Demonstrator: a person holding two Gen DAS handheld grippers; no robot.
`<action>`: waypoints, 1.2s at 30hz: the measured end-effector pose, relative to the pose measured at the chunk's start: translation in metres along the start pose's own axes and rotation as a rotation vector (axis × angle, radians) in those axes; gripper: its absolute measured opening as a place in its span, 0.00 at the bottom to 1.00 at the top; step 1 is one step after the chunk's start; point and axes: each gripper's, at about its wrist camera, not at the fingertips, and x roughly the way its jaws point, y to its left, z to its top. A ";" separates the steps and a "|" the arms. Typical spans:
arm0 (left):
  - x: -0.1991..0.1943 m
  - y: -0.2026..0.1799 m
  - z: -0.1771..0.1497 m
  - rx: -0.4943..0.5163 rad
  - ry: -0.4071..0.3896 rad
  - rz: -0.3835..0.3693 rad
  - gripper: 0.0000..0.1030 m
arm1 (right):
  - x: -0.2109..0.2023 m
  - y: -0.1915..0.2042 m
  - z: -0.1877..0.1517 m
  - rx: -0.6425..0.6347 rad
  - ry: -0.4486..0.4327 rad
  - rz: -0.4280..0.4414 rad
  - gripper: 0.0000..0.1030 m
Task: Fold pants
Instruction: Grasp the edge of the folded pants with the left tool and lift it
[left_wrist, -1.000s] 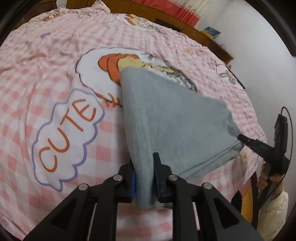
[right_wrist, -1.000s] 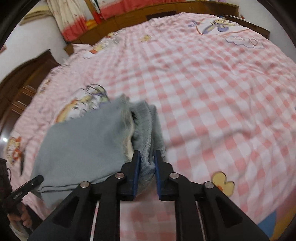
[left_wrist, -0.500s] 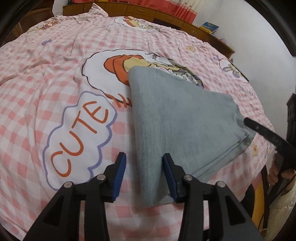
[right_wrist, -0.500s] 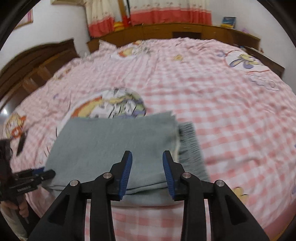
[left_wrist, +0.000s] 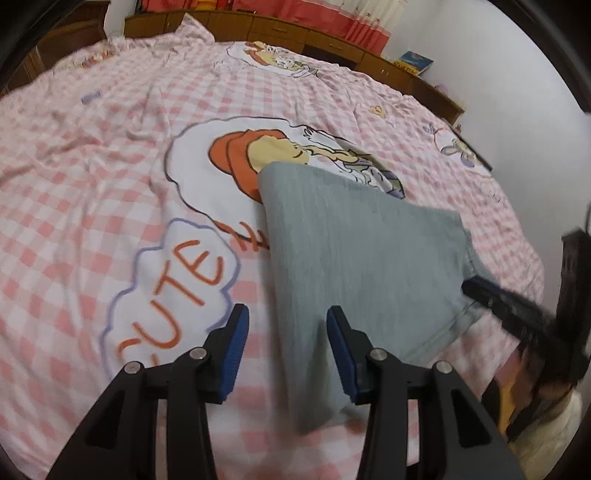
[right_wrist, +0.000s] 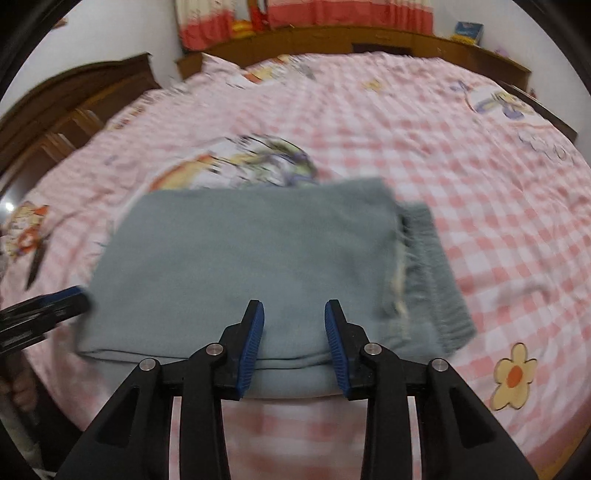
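The grey-blue pants (left_wrist: 354, 251) lie folded into a flat rectangle on the pink checked bedspread (left_wrist: 92, 177). In the right wrist view the pants (right_wrist: 251, 258) show a ribbed waistband (right_wrist: 432, 269) sticking out on the right side. My left gripper (left_wrist: 287, 317) is open and empty, its jaws either side of the pants' near corner, above the cloth. My right gripper (right_wrist: 293, 312) is open and empty over the pants' near edge. The right gripper's finger also shows in the left wrist view (left_wrist: 506, 306).
The bedspread has a "CUTE" cartoon print (left_wrist: 177, 299) left of the pants and a flower print (right_wrist: 515, 376) at the right. A wooden headboard (right_wrist: 74, 99) and cabinets (left_wrist: 295, 33) ring the bed. The bed's edge runs just below the pants.
Both grippers have opened and let go of the pants, then drawn back a little. The pants have settled flat on the bed.
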 end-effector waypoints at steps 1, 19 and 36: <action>0.003 0.001 0.000 -0.016 0.009 -0.014 0.44 | 0.001 0.007 0.001 -0.004 -0.003 0.015 0.37; 0.029 -0.006 -0.008 -0.032 -0.043 -0.030 0.49 | 0.047 0.023 -0.020 0.076 0.071 0.102 0.45; -0.024 -0.058 0.020 0.053 -0.088 -0.103 0.13 | -0.011 -0.022 -0.025 0.183 -0.014 0.148 0.45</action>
